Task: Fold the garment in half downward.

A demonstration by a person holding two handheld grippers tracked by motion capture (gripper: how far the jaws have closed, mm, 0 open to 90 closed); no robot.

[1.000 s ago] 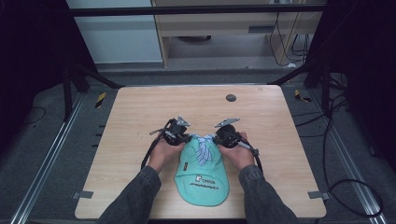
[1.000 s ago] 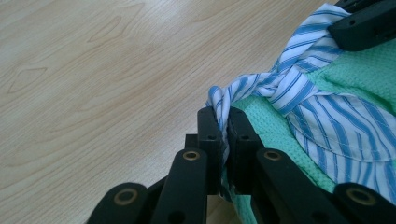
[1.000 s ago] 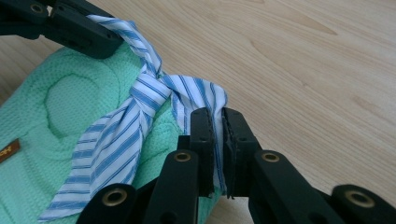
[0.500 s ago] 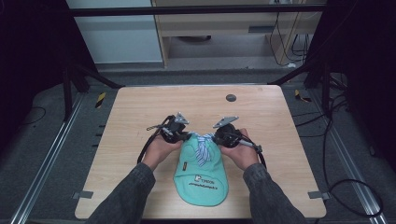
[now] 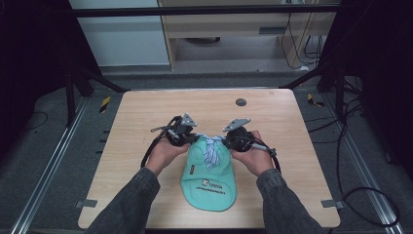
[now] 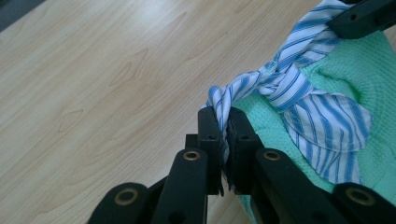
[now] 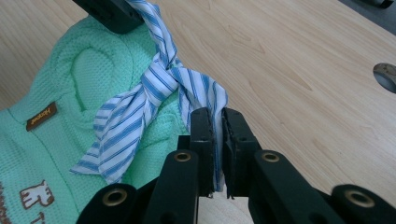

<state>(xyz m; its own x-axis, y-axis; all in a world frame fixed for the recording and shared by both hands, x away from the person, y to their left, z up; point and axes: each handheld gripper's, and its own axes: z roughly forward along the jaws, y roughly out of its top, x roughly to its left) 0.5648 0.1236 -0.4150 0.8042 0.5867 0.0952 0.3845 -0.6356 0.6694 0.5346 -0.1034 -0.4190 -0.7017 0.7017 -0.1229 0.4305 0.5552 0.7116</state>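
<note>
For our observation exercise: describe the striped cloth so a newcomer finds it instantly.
On the wooden table, find the green cap between the two hands. The striped cloth is knotted on its far end, the only blue-and-white thing there.

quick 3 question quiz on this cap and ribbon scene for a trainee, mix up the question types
1. True or false: the left gripper is shut on the striped ribbon.
2. Multiple choice: where does the ribbon's knot sit?
A. on the bare table
B. over the back of the green cap
C. beside the round hole in the table
3. Fill in: the right gripper holds the ribbon's other ____.

Key
1. True; its jaws pinch one ribbon end.
2. B; the knot hangs between the two grippers above the cap's knit crown, and the round hole lies farther out on the table.
3. end.
</note>
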